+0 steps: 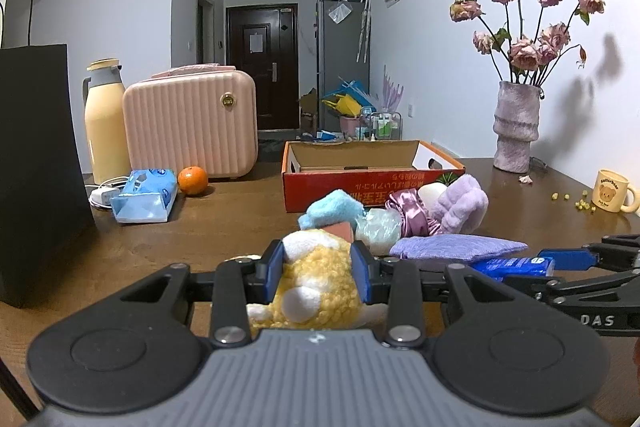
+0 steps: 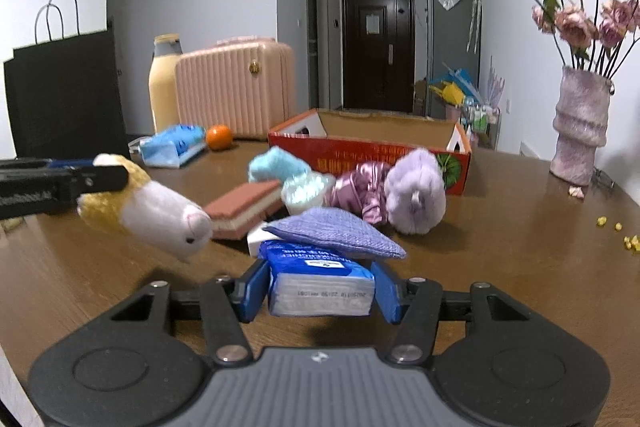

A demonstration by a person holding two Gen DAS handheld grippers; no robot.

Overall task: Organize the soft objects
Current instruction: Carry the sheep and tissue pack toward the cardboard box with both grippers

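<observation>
left wrist view: left gripper (image 1: 318,269) fingers pinch the yellow plush toy (image 1: 316,283); right gripper (image 2: 320,291) pinches the tissue pack (image 2: 320,283); the cardboard box (image 1: 360,183) lies straight ahead, beyond both.

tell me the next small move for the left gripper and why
Probably carry the plush toy forward toward the open cardboard box. The left gripper is already shut on the toy and holds it clear of the table, and the box behind the pile looks empty from here. The right gripper brackets the tissue pack, so it can follow.
</observation>
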